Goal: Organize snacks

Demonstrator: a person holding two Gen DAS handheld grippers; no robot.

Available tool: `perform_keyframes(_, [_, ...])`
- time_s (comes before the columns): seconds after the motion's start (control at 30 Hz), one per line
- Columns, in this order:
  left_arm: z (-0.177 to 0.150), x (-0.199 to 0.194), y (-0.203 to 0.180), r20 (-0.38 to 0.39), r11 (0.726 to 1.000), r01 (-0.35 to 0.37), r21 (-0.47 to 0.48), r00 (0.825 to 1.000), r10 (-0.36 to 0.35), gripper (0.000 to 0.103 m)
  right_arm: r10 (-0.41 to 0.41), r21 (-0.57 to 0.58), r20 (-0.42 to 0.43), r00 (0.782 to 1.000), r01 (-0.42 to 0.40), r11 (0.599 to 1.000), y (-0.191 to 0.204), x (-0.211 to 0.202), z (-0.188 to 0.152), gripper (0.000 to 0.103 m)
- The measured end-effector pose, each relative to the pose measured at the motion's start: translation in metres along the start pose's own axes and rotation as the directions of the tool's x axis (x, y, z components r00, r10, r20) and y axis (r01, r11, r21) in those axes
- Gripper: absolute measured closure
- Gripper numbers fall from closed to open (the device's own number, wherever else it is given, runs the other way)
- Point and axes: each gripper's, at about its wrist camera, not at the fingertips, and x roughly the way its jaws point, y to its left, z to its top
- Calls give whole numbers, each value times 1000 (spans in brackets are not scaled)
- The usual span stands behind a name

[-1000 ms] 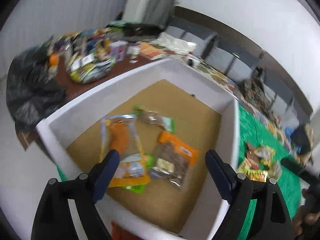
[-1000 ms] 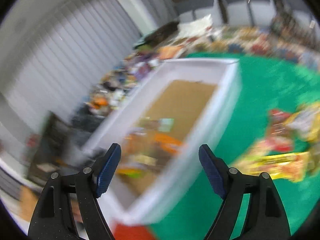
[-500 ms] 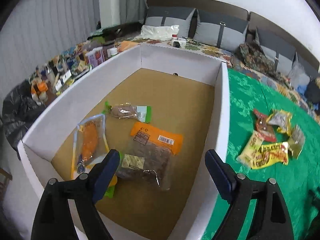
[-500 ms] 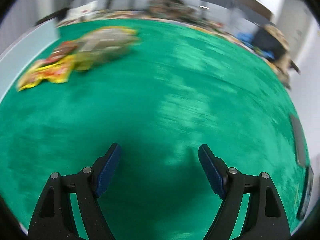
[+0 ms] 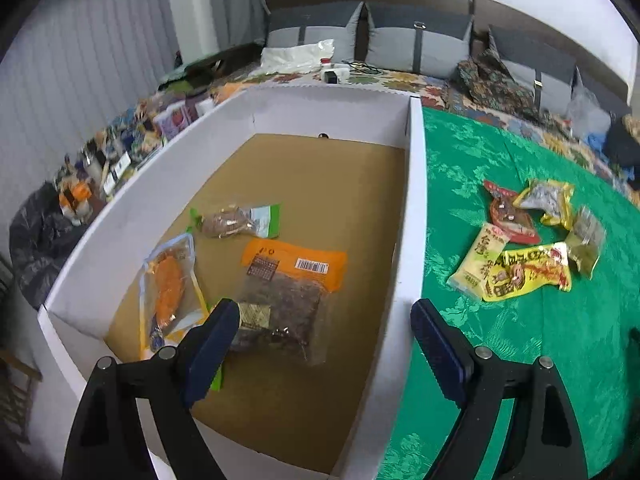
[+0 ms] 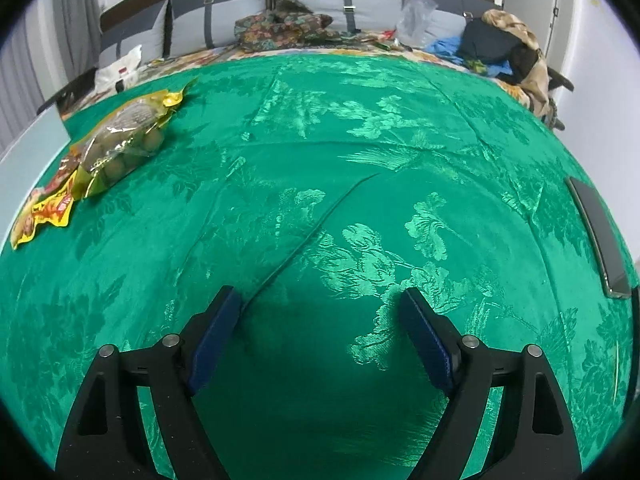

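A white box (image 5: 414, 200) with a brown floor holds three snack packs: an orange-topped dark pack (image 5: 288, 284), a green-ended pack (image 5: 236, 222) and a clear pack with orange contents (image 5: 168, 284). My left gripper (image 5: 324, 324) is open and empty above the box's near right wall. Several loose packs lie on the green cloth right of the box, among them a yellow pack (image 5: 528, 274) and a red pack (image 5: 508, 214). My right gripper (image 6: 320, 312) is open and empty over bare green cloth; the snack pile (image 6: 116, 140) lies far left of it.
The green cloth (image 6: 360, 160) covers a wide surface. A dark flat device (image 6: 600, 232) lies at its right edge. Cushions (image 5: 416, 44) and a sofa stand behind. A cluttered table (image 5: 120, 152) and a black bag (image 5: 36, 236) are left of the box.
My right gripper has swung from the box side to bare cloth on the right. My left gripper has turned right and steadied, so the loose packs on the cloth show more fully.
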Motion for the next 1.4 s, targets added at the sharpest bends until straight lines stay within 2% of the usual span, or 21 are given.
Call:
perform_keyframes(0.03, [1, -2, -2, 12, 1000, -21, 9, 1000, 21, 16, 0, 0, 0, 1000, 0, 1000, -1, 0, 0, 18])
perform_keyframes(0.1, [2, -17, -8, 91, 994, -111, 9, 990, 109, 16, 0, 1, 0, 1000, 0, 1000, -1, 0, 0, 17])
perform_keyframes(0.13, [2, -27, -11, 135, 989, -144, 10, 981, 142, 16, -1, 1, 0, 1000, 1, 1000, 0, 0, 0, 17])
perform_keyframes(0.2, [2, -55, -24, 262, 980, -198, 16, 947, 187, 15, -1, 0, 0, 1000, 1, 1000, 0, 0, 0, 17])
perform_keyframes(0.23, [2, -66, -31, 306, 980, -198, 25, 935, 181, 13, -1, 0, 0, 1000, 1, 1000, -1, 0, -1, 17])
perform_keyframes(0.3, [-1, -92, -55, 409, 980, -185, 69, 902, 141, 0, -1, 0, 0, 1000, 1, 1000, 0, 0, -1, 17])
perform_keyframes(0.37, [-6, -109, -78, 462, 981, -149, 125, 883, 75, 0, 0, 0, 0, 1000, 0, 1000, 0, 0, -1, 17])
perform_keyframes(0.43, [-12, -115, -105, 440, 978, -68, 199, 898, -27, 0, 0, 0, 0, 1000, 0, 1000, -1, 0, -1, 17])
perform_keyframes(0.5, [-20, -106, -133, 329, 960, 76, 270, 929, -166, 0, 0, 0, 0, 1000, 0, 1000, 0, 0, -1, 17])
perform_keyframes(0.53, [-26, -95, -146, 256, 945, 155, 288, 938, -232, 0, -1, 0, 0, 1000, 1, 1000, 0, 0, -1, 17])
perform_keyframes(0.6, [-37, -73, -167, 124, 915, 268, 300, 940, -316, 0, -1, 0, 0, 1000, 1, 1000, 0, 0, 0, 17])
perform_keyframes(0.67, [-55, -42, -190, -4, 888, 343, 306, 933, -359, 0, -1, 0, -1, 1000, 1, 1000, -1, 1, -1, 17])
perform_keyframes(0.73, [-70, -12, -206, -81, 884, 337, 324, 941, -329, 0, -1, 1, -1, 1000, 1, 1000, -1, 0, -1, 17])
perform_keyframes(0.8, [-78, 9, -214, -115, 888, 307, 341, 952, -285, 0, -1, 1, -1, 1000, 1, 1000, -1, 1, -1, 17])
perform_keyframes(0.93, [-81, 30, -220, -97, 886, 243, 395, 970, -223, 0, -1, 1, -1, 1000, 1, 1000, -1, 0, 0, 17])
perform_keyframes(1.0, [-80, 35, -216, -85, 881, 264, 392, 964, -251, 0, -1, 1, -1, 1000, 1, 1000, -1, 0, 0, 17])
perform_keyframes(1.13, [-75, 49, -201, -117, 893, 336, 300, 942, -315, 0, -1, 1, -1, 1000, 1, 1000, -1, 1, -1, 17])
perform_keyframes(1.4, [-86, 44, -205, -66, 905, 323, 277, 946, -318, 0, -1, 2, -2, 1000, 1, 1000, -1, 1, 0, 17])
